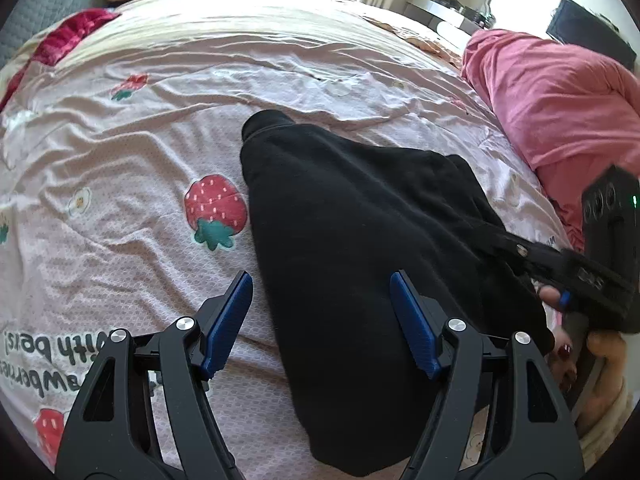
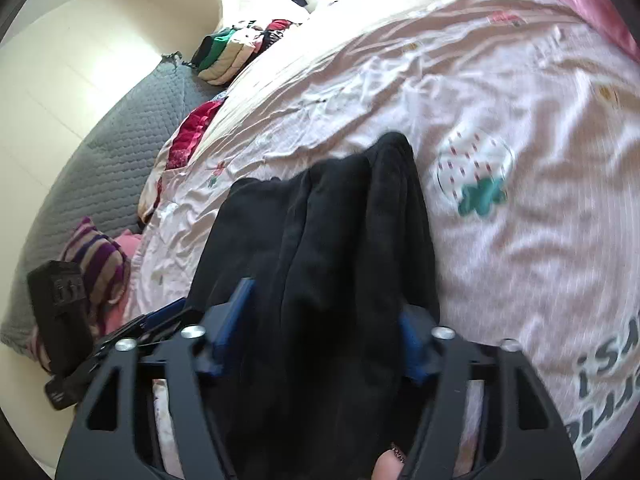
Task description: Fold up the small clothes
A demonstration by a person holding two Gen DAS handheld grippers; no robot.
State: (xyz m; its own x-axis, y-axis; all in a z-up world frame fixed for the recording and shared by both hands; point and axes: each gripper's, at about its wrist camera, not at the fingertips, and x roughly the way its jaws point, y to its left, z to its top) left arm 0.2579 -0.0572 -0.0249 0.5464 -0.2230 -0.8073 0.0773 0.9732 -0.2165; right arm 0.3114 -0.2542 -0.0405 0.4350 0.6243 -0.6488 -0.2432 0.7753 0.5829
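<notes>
A black garment [image 1: 352, 248] lies lengthwise on the pink strawberry-print bedsheet [image 1: 132, 148], its narrow end pointing away. My left gripper [image 1: 322, 320] is open, its blue pads either side of the garment's near left part, just above the cloth. My right gripper [image 1: 560, 280] comes in from the right at the garment's right edge. In the right wrist view the black garment [image 2: 328, 264] is bunched between the blue pads of the right gripper [image 2: 324, 328], whose jaws stand well apart around it.
A person in a pink top [image 1: 560, 100] lies at the bed's right side. Folded clothes [image 2: 228, 54] are stacked at the far end. A red cloth [image 1: 68, 38] and a striped item [image 2: 96, 256] lie by the grey quilted bed edge [image 2: 108, 152].
</notes>
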